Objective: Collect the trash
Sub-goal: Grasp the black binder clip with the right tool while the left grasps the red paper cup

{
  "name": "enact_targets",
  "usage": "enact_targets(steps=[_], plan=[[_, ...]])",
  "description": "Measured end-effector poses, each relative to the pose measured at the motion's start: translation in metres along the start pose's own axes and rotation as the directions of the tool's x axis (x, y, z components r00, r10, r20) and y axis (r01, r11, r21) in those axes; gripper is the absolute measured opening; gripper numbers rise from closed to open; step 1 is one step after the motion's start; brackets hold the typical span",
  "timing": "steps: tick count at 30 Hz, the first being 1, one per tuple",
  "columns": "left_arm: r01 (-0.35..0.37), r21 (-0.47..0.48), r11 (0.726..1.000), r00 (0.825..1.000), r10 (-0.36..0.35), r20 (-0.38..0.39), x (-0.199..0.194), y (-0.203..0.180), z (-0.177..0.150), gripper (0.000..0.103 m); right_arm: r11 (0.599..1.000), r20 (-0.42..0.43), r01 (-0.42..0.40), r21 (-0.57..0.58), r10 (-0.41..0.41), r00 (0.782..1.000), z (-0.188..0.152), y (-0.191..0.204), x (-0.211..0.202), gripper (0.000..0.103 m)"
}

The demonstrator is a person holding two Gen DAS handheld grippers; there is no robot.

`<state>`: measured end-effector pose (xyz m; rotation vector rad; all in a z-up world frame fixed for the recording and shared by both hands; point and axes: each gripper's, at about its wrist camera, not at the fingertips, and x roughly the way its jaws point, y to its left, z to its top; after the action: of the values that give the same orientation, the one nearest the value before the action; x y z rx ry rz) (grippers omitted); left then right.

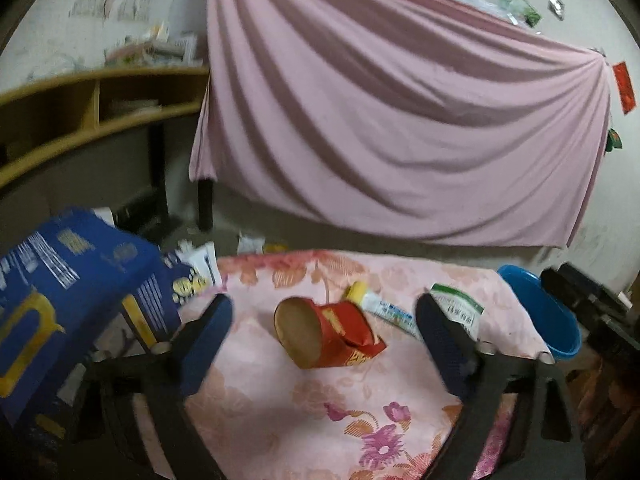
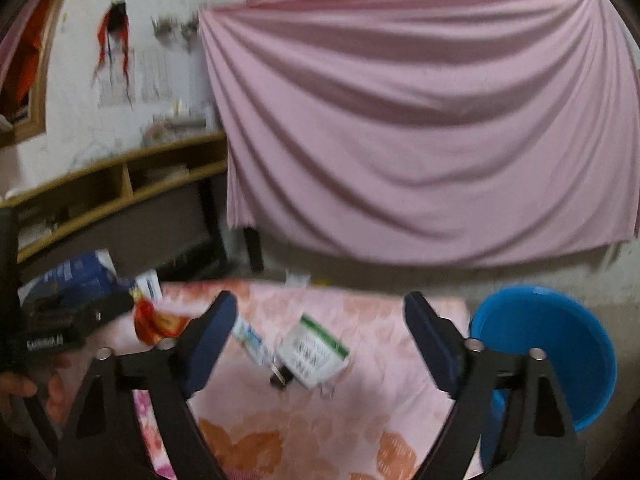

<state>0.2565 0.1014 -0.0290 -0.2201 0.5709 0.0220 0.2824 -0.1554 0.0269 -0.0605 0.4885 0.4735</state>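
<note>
A crushed red paper cup lies on its side on the floral pink cloth, between the blue pads of my left gripper, which stands open around it without touching. A white tube and a white-and-green box lie just beyond. In the right wrist view my right gripper is open above the white-and-green box, the tube and a small dark object. The red cup shows at the left there, next to the left gripper's body.
A blue plastic bucket stands at the cloth's right edge, also seen as the bucket. A blue printed carton sits to the left. A pink sheet hangs behind; a wooden shelf lines the left wall. A hand shows low left.
</note>
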Motion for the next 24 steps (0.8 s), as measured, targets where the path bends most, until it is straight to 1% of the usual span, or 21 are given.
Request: enact_targets(steps=[1,2,4,6,8,9,11,13,17,19,22,24], plan=[[0.002,-0.005,1.0,1.0,-0.002,-0.021,0.004,0.001,-0.001,0.069,1.0,-0.043,-0.012,0.001,0.012,0.999,-0.002,0.001,0.007,0.077],[0.009,-0.01,1.0,0.999,-0.009,-0.046,0.01,0.003,-0.003,0.062,1.0,-0.069,-0.027,0.005,0.027,0.997,-0.004,0.001,0.011,0.074],[0.023,-0.016,1.0,0.997,-0.024,-0.073,0.015,0.004,-0.004,0.056,0.997,-0.131,-0.067,0.025,0.07,0.989,-0.009,0.003,0.02,0.066],[0.032,-0.015,0.999,0.995,-0.034,-0.098,0.02,0.004,-0.005,0.049,0.996,-0.172,-0.084,0.029,0.088,0.981,-0.011,0.004,0.026,0.064],[0.037,-0.008,0.999,0.992,-0.037,-0.118,0.024,0.001,-0.006,0.039,0.995,-0.219,-0.096,0.027,0.099,0.971,-0.014,0.007,0.035,0.062],[0.036,-0.003,0.999,0.991,-0.036,-0.13,0.027,0.0,-0.006,0.037,0.995,-0.239,-0.1,0.027,0.103,0.966,-0.015,0.007,0.038,0.059],[0.035,0.007,0.999,0.987,-0.033,-0.156,0.033,-0.004,-0.007,0.028,0.993,-0.29,-0.117,0.033,0.122,0.949,-0.019,0.009,0.047,0.054],[0.032,0.009,0.999,0.985,-0.03,-0.17,0.037,-0.004,-0.008,0.022,0.991,-0.324,-0.127,0.038,0.133,0.937,-0.021,0.009,0.053,0.049],[0.023,-0.006,1.0,0.982,-0.023,-0.19,0.043,0.0,-0.009,0.014,0.988,-0.401,-0.15,0.045,0.155,0.903,-0.027,0.013,0.068,0.048],[0.026,-0.01,1.0,0.981,-0.027,-0.194,0.044,0.001,-0.009,0.014,0.986,-0.433,-0.16,0.05,0.165,0.886,-0.03,0.015,0.075,0.048],[0.034,-0.012,0.999,0.981,-0.036,-0.191,0.043,0.002,-0.009,0.013,0.986,-0.449,-0.159,0.044,0.161,0.879,-0.03,0.017,0.08,0.048],[0.035,-0.015,0.999,0.982,-0.037,-0.185,0.042,0.002,-0.009,0.013,0.988,-0.455,-0.149,0.038,0.15,0.878,-0.029,0.019,0.086,0.048]])
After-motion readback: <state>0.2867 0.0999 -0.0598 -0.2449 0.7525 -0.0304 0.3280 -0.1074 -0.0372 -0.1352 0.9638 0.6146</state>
